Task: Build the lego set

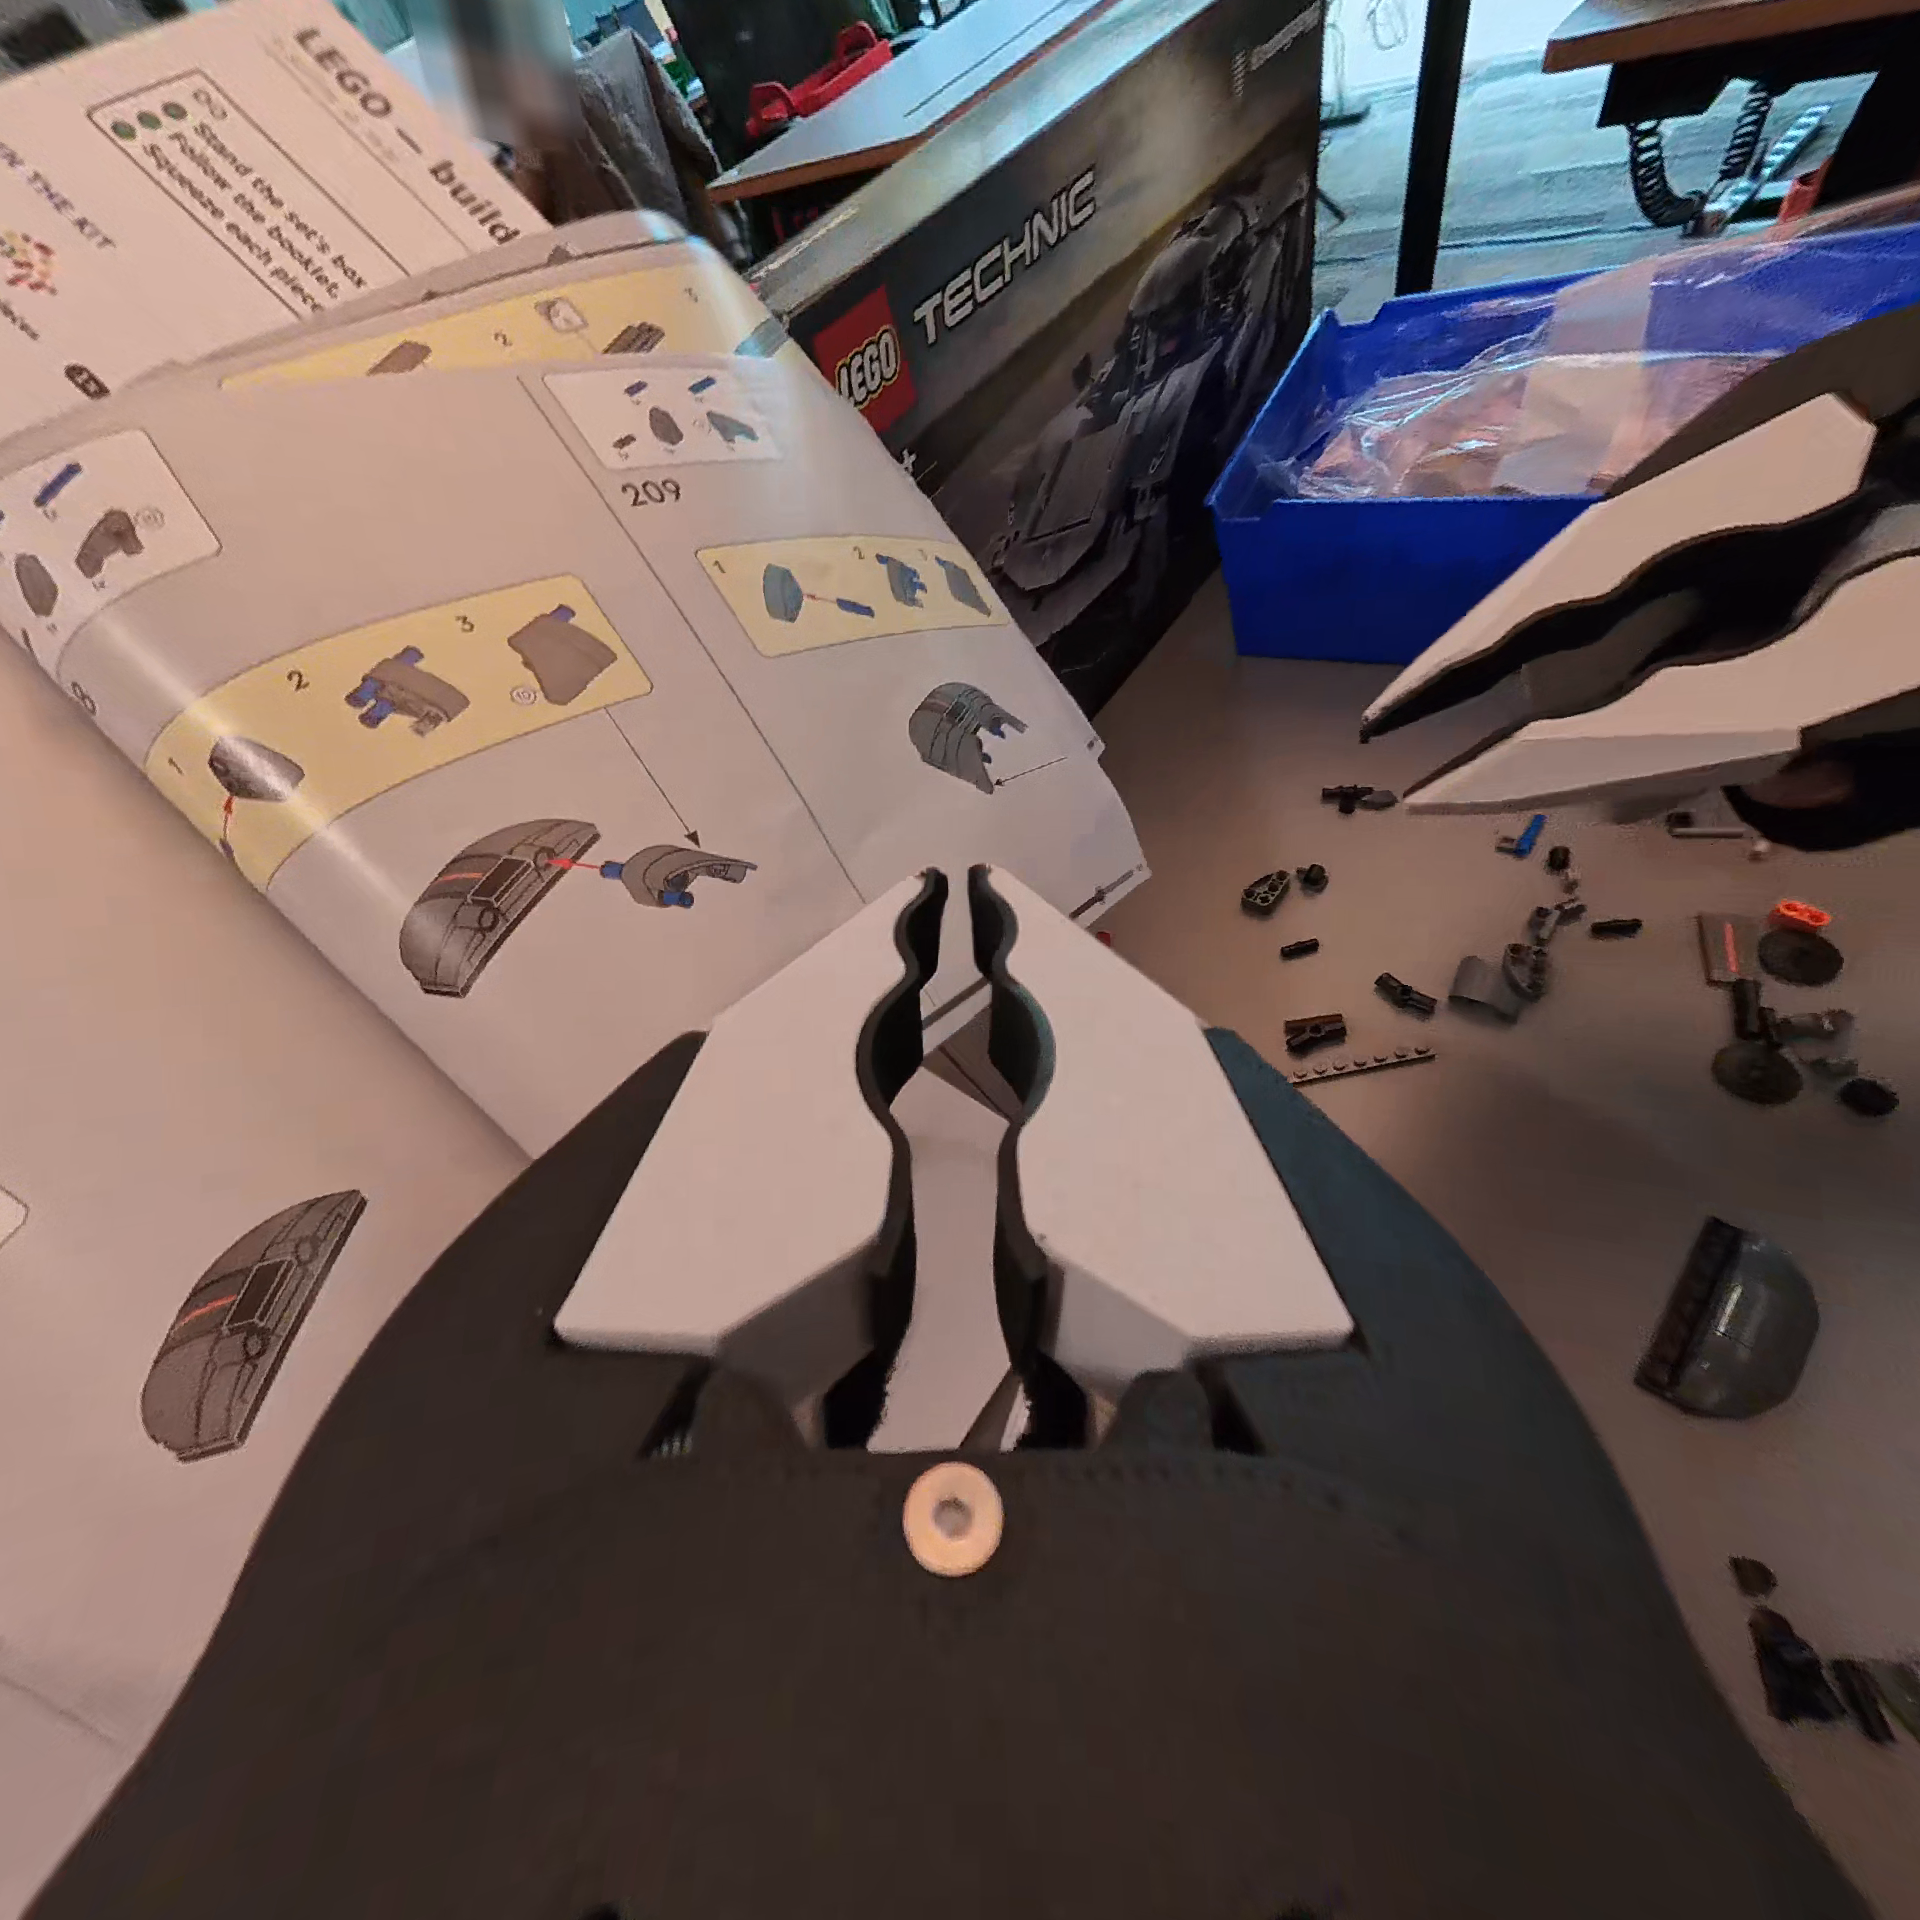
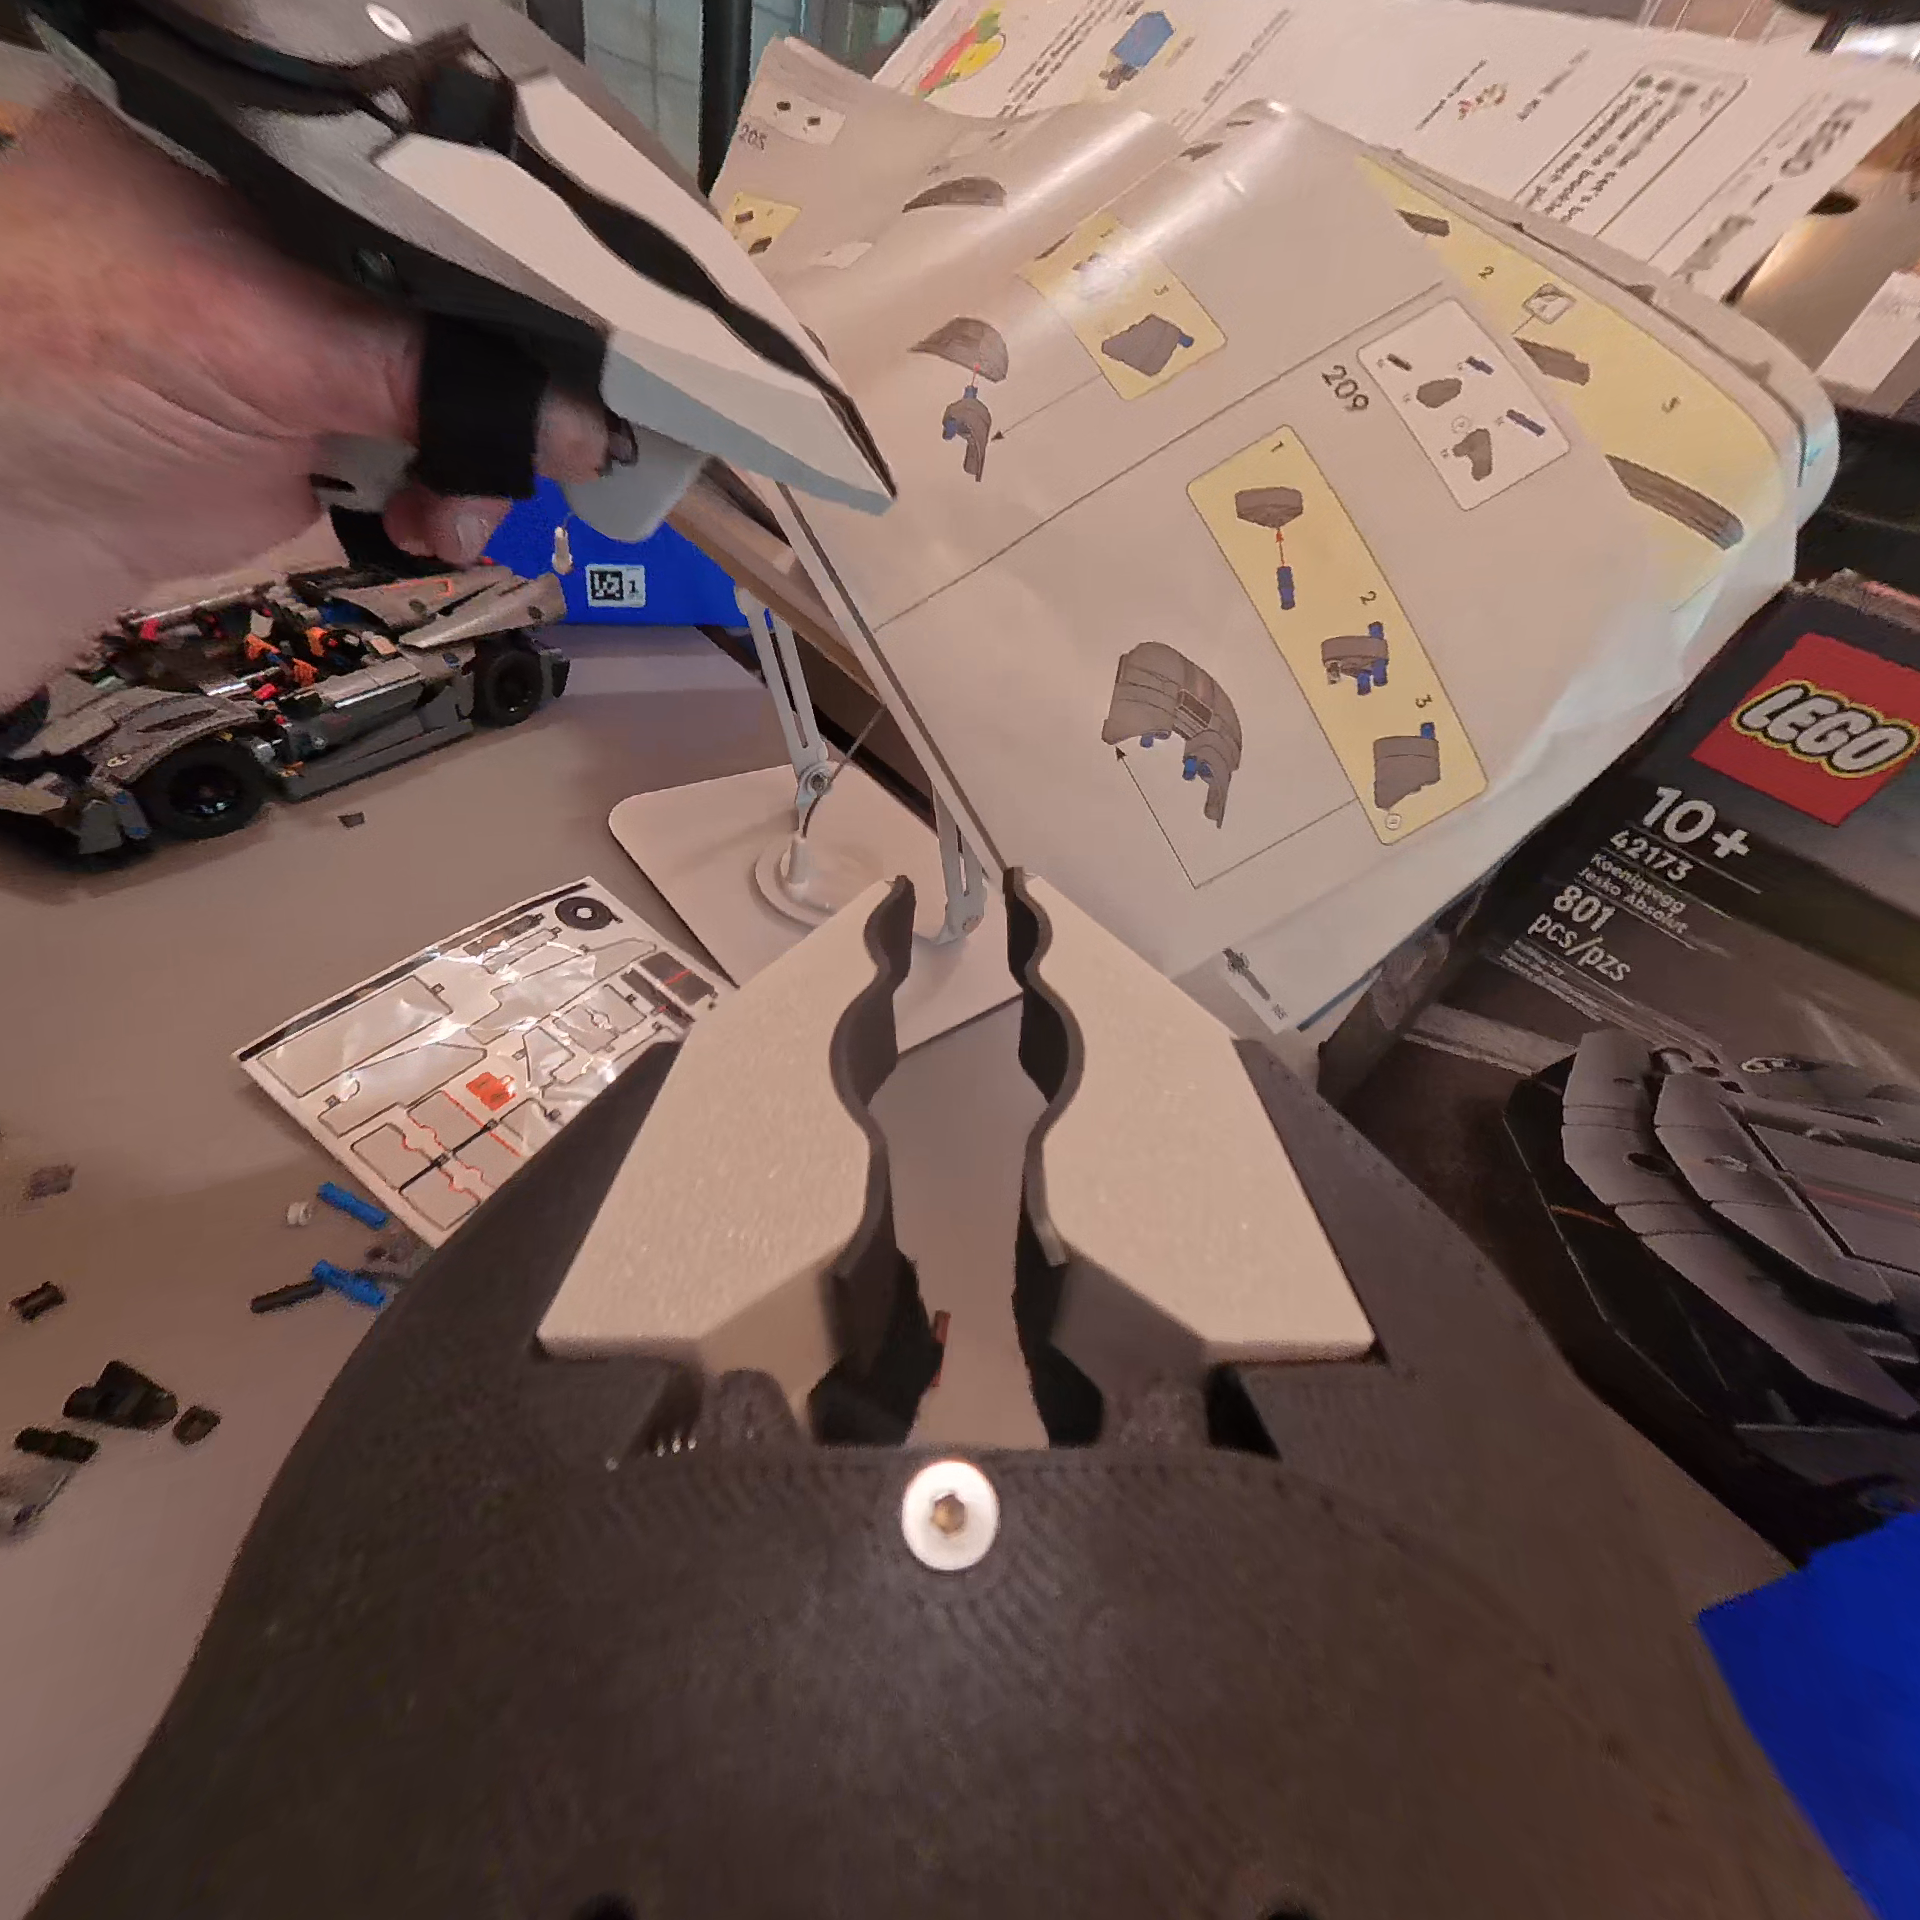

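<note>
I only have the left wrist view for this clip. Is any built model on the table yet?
Observer: Yes. In the right wrist view a partly built car stands on the table, beyond the loose pieces.
Operator: What is propping the booklet up?
Observer: A white stand. Its flat base rests on the table under the booklet, and a sticker sheet lies flat just in front of it.

You have readable print on the open booklet (image 1: 468, 623), the dark set box (image 1: 1039, 312), the white sheet (image 1: 260, 156) upper left, and a tag (image 2: 615, 585) on the blue bin (image 2: 686, 582)
</note>
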A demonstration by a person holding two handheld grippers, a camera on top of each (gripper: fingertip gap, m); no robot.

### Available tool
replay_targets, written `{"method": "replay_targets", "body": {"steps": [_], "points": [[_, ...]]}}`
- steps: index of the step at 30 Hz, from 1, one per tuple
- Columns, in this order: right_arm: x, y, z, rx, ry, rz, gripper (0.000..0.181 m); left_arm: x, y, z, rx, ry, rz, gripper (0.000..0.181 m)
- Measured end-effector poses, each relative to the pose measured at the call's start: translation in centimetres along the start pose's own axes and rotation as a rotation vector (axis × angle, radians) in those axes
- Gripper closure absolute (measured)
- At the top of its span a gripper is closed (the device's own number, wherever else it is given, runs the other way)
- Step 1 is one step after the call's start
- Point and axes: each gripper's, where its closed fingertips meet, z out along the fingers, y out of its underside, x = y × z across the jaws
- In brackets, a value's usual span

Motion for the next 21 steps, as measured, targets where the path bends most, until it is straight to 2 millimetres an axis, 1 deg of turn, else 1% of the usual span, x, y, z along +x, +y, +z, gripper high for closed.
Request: {"method": "replay_targets", "body": {"steps": [2, 6, 8, 11, 14, 16, 17, 18, 21], "points": [[0.6, 0.8, -0.6, -0.041, -0.005, 0.013, 0.165, 0.5, -0.6, -0.5, 0.015, 0.027, 0.012, 0.177], [1.0, 3.5, -2.1, -0.166, -0.086, 0.057, 0.165, 1.8, -0.9, -1.1, 0.0, 0.084, 0.063, 0.176], [1.2, 5.0, -2.9, -0.234, -0.119, 0.073, 0.164, 2.4, -0.9, -1.2, -0.02, 0.097, 0.099, 0.176], [2.0, 7.9, -3.8, -0.368, -0.094, 0.07, 0.163, 3.6, -0.8, -1.1, -0.041, 0.135, 0.143, 0.176], [2.0, 10.5, -4.3, -0.491, -0.104, 0.073, 0.163, 4.3, -0.5, -0.7, -0.068, 0.146, 0.178, 0.176], [1.4, 11.8, -4.4, -0.553, -0.133, 0.068, 0.162, 4.7, -0.2, -0.4, -0.084, 0.153, 0.194, 0.175], [1.5, 12.3, -4.4, -0.58, -0.123, 0.056, 0.16, 4.8, -0.1, -0.3, -0.089, 0.158, 0.198, 0.175], [2.0, 12.6, -4.3, -0.597, -0.088, 0.037, 0.158, 5.0, 0.0, -0.1, -0.092, 0.165, 0.201, 0.176], [4.0, 12.4, -4.5, -0.6, 0.023, 0.01, 0.16, 5.6, -0.2, 0.0, -0.09, 0.174, 0.215, 0.176]]}}
